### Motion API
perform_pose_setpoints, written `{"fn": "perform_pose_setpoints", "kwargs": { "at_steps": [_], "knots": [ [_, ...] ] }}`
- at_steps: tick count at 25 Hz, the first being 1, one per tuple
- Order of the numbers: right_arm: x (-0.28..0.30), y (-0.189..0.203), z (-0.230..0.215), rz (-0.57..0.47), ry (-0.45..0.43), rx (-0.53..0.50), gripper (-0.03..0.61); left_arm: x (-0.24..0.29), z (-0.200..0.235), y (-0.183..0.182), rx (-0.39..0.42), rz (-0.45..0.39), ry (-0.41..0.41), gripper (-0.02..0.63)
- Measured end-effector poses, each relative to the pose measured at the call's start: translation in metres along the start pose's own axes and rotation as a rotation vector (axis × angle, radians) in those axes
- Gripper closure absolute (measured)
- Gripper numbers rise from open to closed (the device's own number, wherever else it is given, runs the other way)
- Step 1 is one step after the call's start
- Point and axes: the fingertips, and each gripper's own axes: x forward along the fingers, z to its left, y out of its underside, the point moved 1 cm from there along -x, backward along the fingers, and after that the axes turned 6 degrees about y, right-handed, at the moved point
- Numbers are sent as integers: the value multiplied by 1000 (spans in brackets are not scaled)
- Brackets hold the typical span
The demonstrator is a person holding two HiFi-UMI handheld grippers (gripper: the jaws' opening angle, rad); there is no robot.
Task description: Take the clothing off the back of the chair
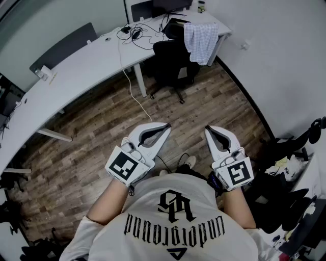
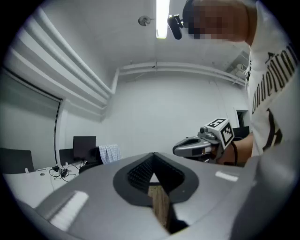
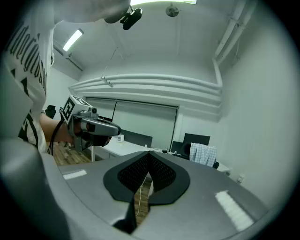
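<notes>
A checked light shirt (image 1: pixel 201 41) hangs over the back of a black office chair (image 1: pixel 170 63) at the far end of the room, beside the desk. The same shirt (image 2: pixel 109 153) shows small in the left gripper view, and the shirt (image 3: pixel 203 154) is also far off in the right gripper view. My left gripper (image 1: pixel 166 127) and right gripper (image 1: pixel 209 130) are held close to my chest, well short of the chair. Both are shut with nothing between the jaws. Each gripper sees the other: the right gripper (image 2: pixel 176 150), the left gripper (image 3: pixel 117 131).
A long white curved desk (image 1: pixel 76 66) runs along the left, with cables (image 1: pixel 133 33) and a monitor (image 1: pixel 170 6) on it. A white cable (image 1: pixel 133 94) trails down to the wooden floor (image 1: pixel 102 122). Black bags and clutter (image 1: pixel 293 168) lie at the right wall.
</notes>
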Motion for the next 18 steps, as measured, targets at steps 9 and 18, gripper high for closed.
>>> {"fn": "perform_pose_setpoints", "kwargs": {
  "at_steps": [9, 18],
  "knots": [
    [7, 1, 2, 7, 8, 9, 574, -4, 7, 4, -15, 1, 2, 563],
    [19, 13, -24, 20, 43, 19, 574, 19, 20, 13, -29, 23, 6, 563]
  ]
}}
